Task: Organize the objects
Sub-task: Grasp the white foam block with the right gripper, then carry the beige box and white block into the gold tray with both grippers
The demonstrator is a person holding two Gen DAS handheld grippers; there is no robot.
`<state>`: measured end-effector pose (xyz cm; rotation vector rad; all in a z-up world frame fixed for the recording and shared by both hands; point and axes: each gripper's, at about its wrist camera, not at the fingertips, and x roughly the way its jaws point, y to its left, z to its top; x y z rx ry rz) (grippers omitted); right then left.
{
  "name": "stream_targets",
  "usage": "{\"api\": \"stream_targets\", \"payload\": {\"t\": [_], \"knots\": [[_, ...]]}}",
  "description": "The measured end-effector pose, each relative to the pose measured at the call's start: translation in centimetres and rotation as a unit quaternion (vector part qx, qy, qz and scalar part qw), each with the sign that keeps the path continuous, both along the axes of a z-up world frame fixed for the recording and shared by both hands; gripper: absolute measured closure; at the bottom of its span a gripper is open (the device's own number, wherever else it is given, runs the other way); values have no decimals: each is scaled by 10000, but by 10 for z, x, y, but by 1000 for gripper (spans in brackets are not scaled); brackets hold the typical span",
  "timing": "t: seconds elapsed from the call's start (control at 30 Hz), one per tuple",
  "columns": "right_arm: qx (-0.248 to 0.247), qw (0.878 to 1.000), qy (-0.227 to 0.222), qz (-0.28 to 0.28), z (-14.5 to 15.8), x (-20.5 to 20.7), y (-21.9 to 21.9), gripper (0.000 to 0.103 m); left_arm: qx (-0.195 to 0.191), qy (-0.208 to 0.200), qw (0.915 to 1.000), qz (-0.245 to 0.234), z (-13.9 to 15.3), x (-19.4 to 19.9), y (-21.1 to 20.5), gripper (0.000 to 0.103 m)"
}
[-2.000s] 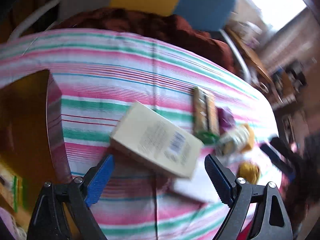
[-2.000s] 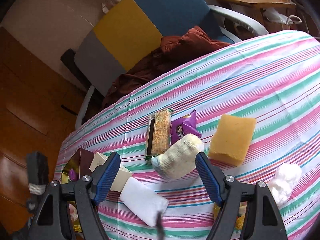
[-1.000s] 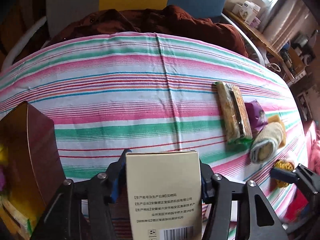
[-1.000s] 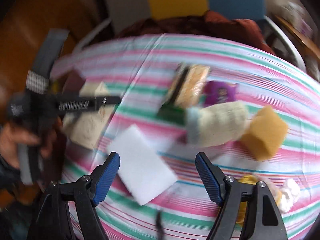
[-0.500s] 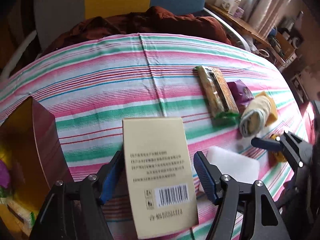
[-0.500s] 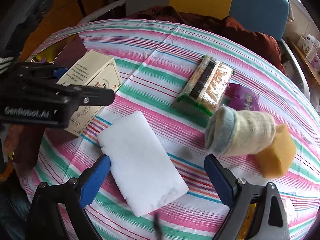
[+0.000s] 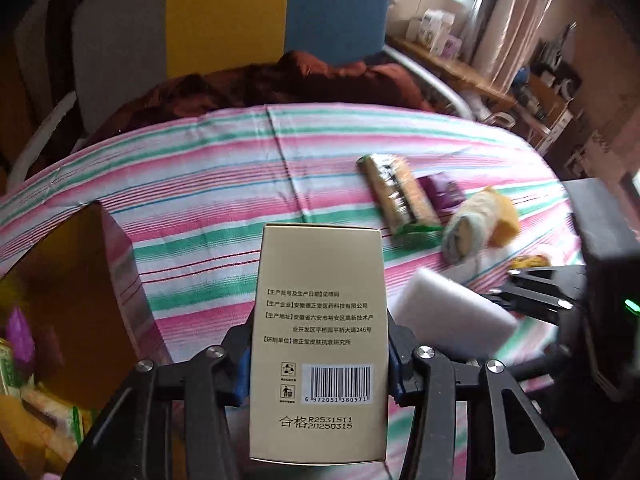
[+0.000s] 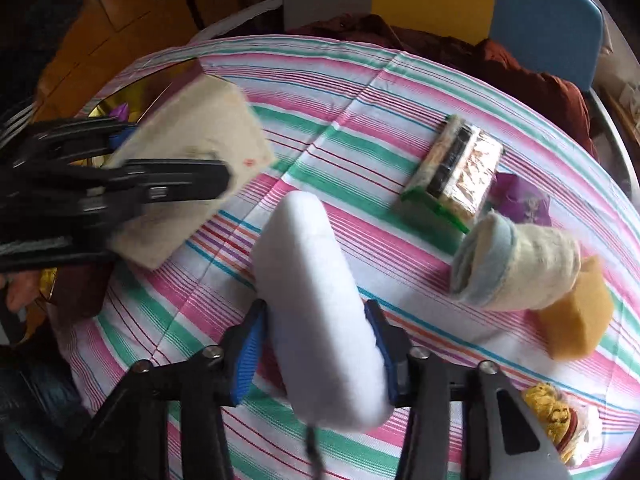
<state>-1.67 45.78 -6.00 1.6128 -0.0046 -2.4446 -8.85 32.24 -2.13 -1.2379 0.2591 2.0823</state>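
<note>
My left gripper (image 7: 318, 372) is closing on a tall beige carton (image 7: 320, 320) with a barcode; its blue pads press both sides and the carton is lifted off the striped tablecloth (image 7: 224, 184). In the right wrist view my right gripper (image 8: 316, 344) is closing on a white foam sponge (image 8: 308, 280), squeezed between its pads and tilted up off the cloth. That view also shows the carton (image 8: 192, 128) in the left gripper (image 8: 120, 184) at the left. The sponge (image 7: 452, 312) appears to the right of the carton in the left wrist view.
An open dark-red box (image 7: 80, 260) with a gold inside and packets stands at the table's left edge. On the right lie a snack bar pack (image 8: 452, 176), purple packet (image 8: 524, 200), rolled sock (image 8: 516, 264), yellow sponge (image 8: 576, 316) and yellow scourer (image 8: 552, 408). A chair (image 7: 224, 20) with a brown garment stands behind.
The right gripper's jaws, wide around the flat white sponge half a second ago, have shut on it and tipped it up. The left gripper tightened on the carton and rose a little.
</note>
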Motion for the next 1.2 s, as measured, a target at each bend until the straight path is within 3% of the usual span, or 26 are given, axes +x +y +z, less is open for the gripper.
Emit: {"api": "stream_targets", "payload": {"t": [0.03, 0.33, 0.43, 0.67, 0.87, 0.93, 1.07, 1.17, 1.2], "knots": [[33, 9999, 63, -91, 2, 1, 3, 82, 71, 19, 10000, 21, 6, 3, -6, 53], [42, 9971, 323, -690, 18, 0, 20, 82, 718, 276, 9943, 735, 56, 7, -94, 53], [-184, 9954, 562, -757, 37, 1, 13, 82, 779, 406, 9901, 1095, 65, -2, -131, 53], [-485, 9934, 980, -351, 82, -10, -57, 83, 676, 495, 9771, 1956, 60, -32, -206, 52], [-515, 9921, 1137, -93, 98, -37, -113, 87, 755, 478, 9656, 2443, 54, -41, -257, 52], [-332, 9939, 1027, -213, 95, -41, -110, 83, 799, 501, 9640, 2485, 54, -39, -270, 52], [266, 9955, 450, -795, 68, -39, -81, 55, 941, 438, 9615, 2546, 48, -38, -285, 52], [585, 9909, -147, -1205, 33, -35, -57, 45, 1008, 357, 9596, 2605, 41, -39, -293, 52], [639, 9894, -249, -1278, 25, -33, -53, 38, 1021, 338, 9590, 2622, 40, -39, -294, 52]]}}
